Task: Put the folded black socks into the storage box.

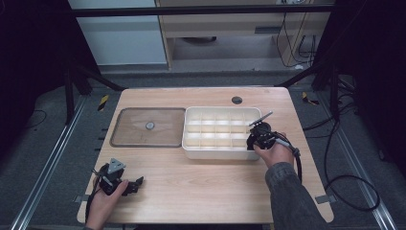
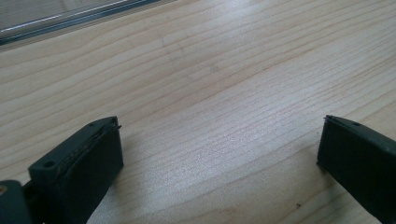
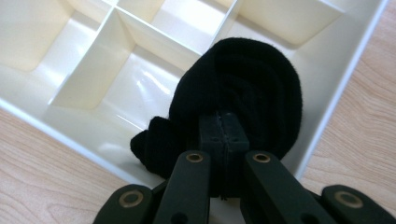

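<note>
A white box point(image 1: 220, 153) split into several compartments stands at the middle right of the table. My right gripper point(image 1: 252, 142) is at its front right corner. In the right gripper view the gripper point(image 3: 224, 122) is shut on a black rolled cloth bundle point(image 3: 254, 74), which sits in the corner compartment of the box point(image 3: 44, 122); I cannot tell whether it touches the bottom. My left gripper point(image 1: 135, 185) lies low at the table's front left. Its jaws stand wide open point(image 2: 219, 135) over bare wood with nothing between them.
A flat clear lid point(image 1: 129, 132) with a small round knob point(image 1: 150, 125) lies left of the box; its edge point(image 2: 70, 18) is beyond the left jaws. A dark round grommet point(image 1: 236, 100) sits near the table's point(image 1: 201, 187) far edge. Cables trail off the right side.
</note>
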Available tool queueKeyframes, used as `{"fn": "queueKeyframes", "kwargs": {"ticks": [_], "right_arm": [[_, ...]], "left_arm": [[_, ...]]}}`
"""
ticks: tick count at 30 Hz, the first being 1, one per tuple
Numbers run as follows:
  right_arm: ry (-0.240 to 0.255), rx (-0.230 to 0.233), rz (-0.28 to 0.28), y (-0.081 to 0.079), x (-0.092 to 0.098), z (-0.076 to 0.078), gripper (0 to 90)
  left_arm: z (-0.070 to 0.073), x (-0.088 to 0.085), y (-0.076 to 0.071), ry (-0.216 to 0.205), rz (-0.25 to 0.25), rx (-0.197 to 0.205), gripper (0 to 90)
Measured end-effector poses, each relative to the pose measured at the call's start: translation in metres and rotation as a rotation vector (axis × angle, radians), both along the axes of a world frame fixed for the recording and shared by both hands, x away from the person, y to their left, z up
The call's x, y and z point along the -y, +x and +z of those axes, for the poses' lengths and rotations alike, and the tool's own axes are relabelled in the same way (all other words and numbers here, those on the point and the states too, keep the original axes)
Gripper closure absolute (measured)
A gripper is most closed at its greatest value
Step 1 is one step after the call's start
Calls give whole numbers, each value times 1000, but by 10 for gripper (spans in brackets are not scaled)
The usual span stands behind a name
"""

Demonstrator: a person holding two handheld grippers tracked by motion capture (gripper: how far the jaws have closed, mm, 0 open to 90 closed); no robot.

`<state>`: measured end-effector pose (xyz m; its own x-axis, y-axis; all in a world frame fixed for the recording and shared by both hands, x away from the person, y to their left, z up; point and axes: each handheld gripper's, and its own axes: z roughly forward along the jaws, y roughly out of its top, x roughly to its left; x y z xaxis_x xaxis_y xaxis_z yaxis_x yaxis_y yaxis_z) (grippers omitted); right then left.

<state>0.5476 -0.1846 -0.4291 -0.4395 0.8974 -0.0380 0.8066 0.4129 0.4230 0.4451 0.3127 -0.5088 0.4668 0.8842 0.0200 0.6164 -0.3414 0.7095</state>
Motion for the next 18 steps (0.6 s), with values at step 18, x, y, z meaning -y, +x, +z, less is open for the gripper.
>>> {"fn": "queueKeyframes", "kwargs": {"ticks": [18], "right_arm": [[114,116,4,-14,13,25,900]], "left_arm": [[0,0,0,0,0,0,0]]}}
